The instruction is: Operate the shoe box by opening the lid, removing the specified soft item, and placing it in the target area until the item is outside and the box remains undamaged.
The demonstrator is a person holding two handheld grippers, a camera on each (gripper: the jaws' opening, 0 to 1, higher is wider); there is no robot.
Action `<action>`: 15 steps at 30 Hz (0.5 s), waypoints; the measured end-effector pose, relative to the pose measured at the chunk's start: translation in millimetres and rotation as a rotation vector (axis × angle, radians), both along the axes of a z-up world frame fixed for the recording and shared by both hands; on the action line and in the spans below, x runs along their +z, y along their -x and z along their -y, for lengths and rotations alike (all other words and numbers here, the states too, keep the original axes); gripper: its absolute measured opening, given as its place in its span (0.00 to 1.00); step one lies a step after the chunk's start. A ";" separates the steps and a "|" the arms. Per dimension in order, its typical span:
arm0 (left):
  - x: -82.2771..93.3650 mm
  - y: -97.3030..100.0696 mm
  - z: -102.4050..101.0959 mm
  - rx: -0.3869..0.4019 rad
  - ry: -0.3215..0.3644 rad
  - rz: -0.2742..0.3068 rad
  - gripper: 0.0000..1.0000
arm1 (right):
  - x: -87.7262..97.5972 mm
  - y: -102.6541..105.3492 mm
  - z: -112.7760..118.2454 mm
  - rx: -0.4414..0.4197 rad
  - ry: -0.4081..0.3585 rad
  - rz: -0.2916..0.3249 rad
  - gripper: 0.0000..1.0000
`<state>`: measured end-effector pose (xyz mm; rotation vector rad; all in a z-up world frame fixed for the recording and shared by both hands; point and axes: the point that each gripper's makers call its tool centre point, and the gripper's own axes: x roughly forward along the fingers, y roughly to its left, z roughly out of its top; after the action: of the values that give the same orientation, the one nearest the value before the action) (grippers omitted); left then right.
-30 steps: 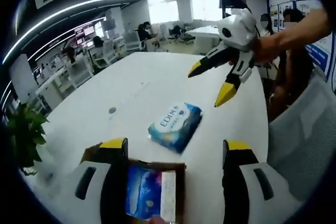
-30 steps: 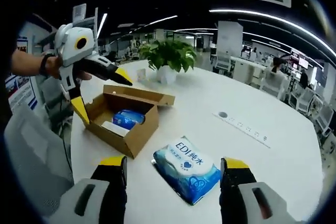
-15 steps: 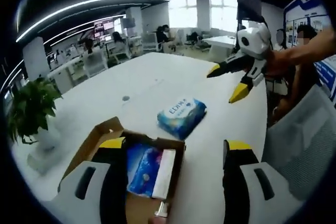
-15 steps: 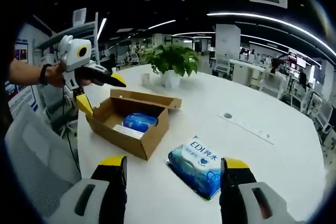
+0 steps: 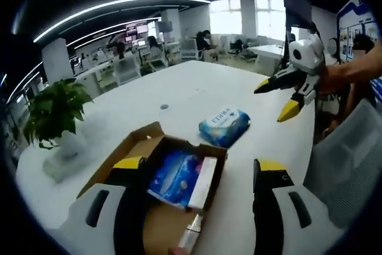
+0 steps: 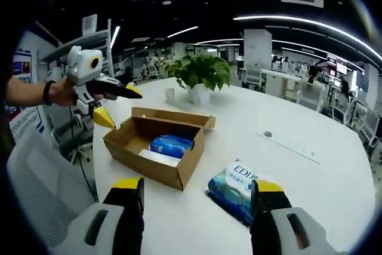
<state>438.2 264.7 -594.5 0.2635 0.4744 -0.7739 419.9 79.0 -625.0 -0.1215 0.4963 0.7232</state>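
Across the middle of the right gripper view, an open cardboard shoe box (image 6: 156, 150) was seen on the white table (image 6: 310, 177), its lid flap folded back at the far side. Inside it a blue soft pack (image 6: 171, 145) lay beside a white flat item (image 6: 156, 157). At lower right of centre, a blue wipes packet (image 6: 239, 188) was set on the table outside the box, just beside it but apart. A potted plant (image 6: 200, 76) stood behind the box at upper centre.

At upper left, the left gripper (image 6: 113, 104) was held in a hand above the box's left end, its jaws spread and empty. The right gripper (image 6: 197, 207) rose from the bottom with jaws parted, nothing between them.

Through the left gripper view, the box (image 5: 158, 198) lay at lower centre between that gripper's jaws, the packet (image 5: 224, 127) beyond it, and the right gripper (image 5: 280, 100) at upper right, spread and empty.
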 end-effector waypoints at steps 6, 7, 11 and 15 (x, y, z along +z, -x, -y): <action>2.3 -3.4 -11.8 0.080 0.035 0.008 0.71 | 4.4 1.2 -16.8 0.005 -0.024 0.014 0.71; 2.6 -3.8 -12.8 0.092 0.037 0.012 0.71 | 4.0 1.5 -19.1 0.006 -0.027 0.013 0.71; 2.5 -3.5 -14.1 0.126 0.052 0.017 0.71 | 0.7 2.7 -31.7 0.004 -0.053 -0.002 0.70; -3.7 -3.3 -18.3 0.147 0.048 0.013 0.71 | 0.3 3.4 -45.0 0.022 -0.058 -0.005 0.70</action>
<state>441.5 283.1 -598.2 0.1866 0.4574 -0.6392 416.5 124.1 -624.7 -0.0714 0.4789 0.7585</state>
